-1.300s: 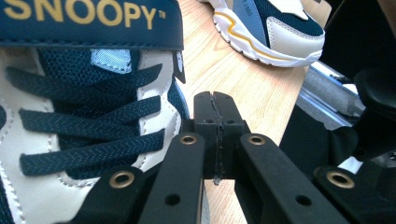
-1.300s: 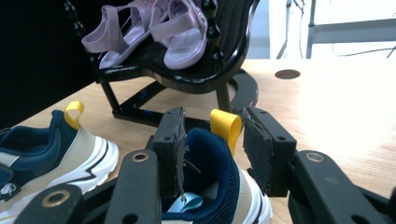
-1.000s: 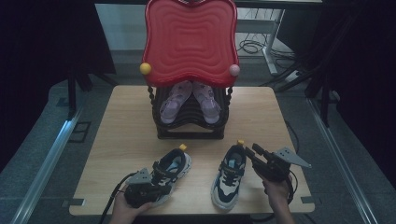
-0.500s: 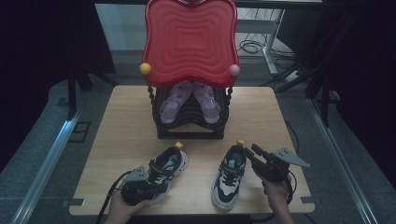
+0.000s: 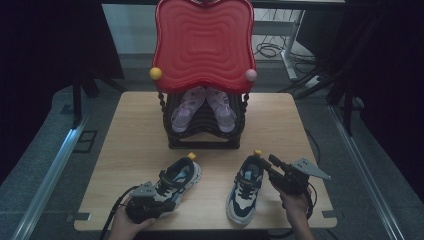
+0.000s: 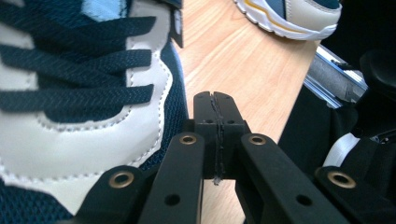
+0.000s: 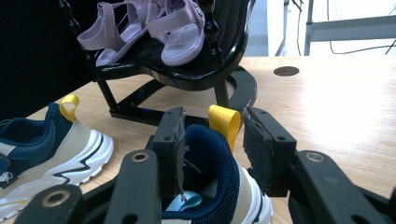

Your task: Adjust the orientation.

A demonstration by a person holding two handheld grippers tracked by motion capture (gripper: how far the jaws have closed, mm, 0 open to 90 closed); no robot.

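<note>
With your right gripper (image 7: 210, 154) straddling the right sneaker's (image 5: 246, 187) heel collar on the table (image 5: 130, 135), unclamped, and your left gripper (image 6: 215, 105) clenched empty beside the left sneaker (image 5: 175, 181), squeeze squarely below the yellow pull tab (image 7: 225, 122).

Two navy-and-cream sneakers lie on the worktop's near half, well apart, heels with yellow pull loops pointing away. The left sneaker (image 5: 177, 182) lies angled, toe toward the near left corner, laces tied. The right sneaker (image 5: 245, 187) sits upright on its white sole, nearly straight, toe toward the near edge.
</note>
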